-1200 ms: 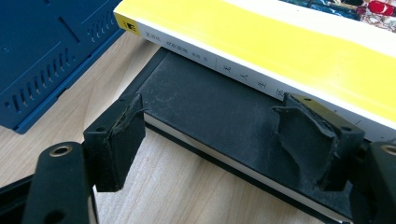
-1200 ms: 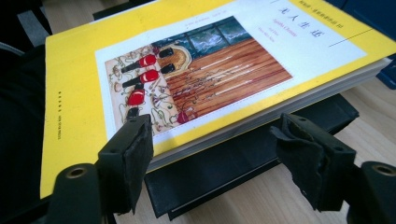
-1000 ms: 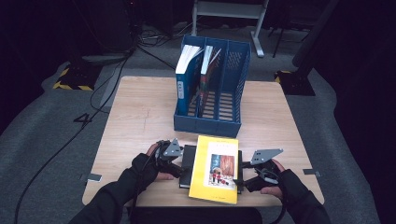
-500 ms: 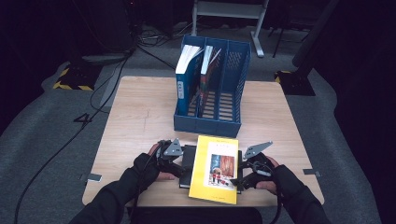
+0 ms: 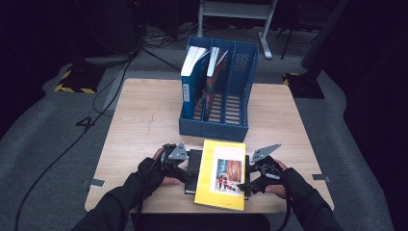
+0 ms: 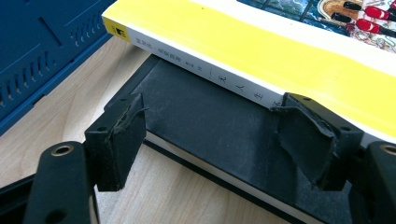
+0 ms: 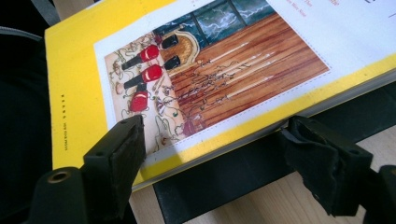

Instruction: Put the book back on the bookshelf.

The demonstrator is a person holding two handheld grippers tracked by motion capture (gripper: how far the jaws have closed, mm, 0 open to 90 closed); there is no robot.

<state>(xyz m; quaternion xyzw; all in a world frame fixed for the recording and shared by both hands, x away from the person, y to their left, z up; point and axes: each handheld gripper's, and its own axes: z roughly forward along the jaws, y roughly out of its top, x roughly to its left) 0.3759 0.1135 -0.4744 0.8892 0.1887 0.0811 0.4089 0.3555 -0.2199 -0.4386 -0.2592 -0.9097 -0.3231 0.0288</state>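
From where I stand the yellow book (image 5: 221, 174) lies flat on a black book (image 5: 193, 162) at the near edge of the table (image 5: 144, 115), at about six o'clock from the blue file rack (image 5: 219, 91), which already holds two upright books (image 5: 193, 72) in its left slots. The left gripper (image 5: 185, 169) sits at nine o'clock of the stack, jaws spread around the spine edge without pressing it. The right gripper (image 5: 248, 185) sits at three o'clock; its jaws have just been opening and now stand wide astride the yellow book's fore-edge, the pads off the cover. It looks like the pick-up step: next, I'd judge, one gripper must close on the yellow book alone, clear of the black one beneath, and lift it toward an empty slot at twelve o'clock.
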